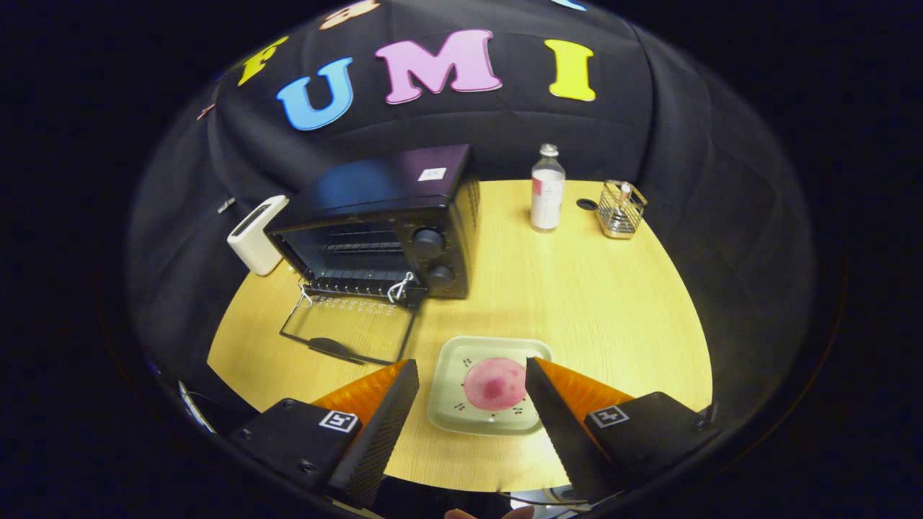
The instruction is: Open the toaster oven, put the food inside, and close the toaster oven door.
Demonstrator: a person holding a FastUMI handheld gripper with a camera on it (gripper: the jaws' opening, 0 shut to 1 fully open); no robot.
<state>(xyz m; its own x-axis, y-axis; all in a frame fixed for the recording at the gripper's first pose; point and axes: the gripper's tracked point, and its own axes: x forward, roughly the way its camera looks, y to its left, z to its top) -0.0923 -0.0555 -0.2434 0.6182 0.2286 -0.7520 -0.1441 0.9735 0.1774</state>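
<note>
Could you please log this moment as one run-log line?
toaster oven door: open | food: on plate, between fingers | gripper: open

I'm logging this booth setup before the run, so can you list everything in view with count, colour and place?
toaster oven: one, black, back left of the table, door folded down open
plate: one, pale green, between the fingers
food: one, pink round piece, on the plate
bottle: one, clear with white and pink label, right of the oven
wire holder: one, metallic, right of the bottle
white box: one, left of the oven
table: one, light wood
gripper: one, fingers open, either side of the plate
</note>
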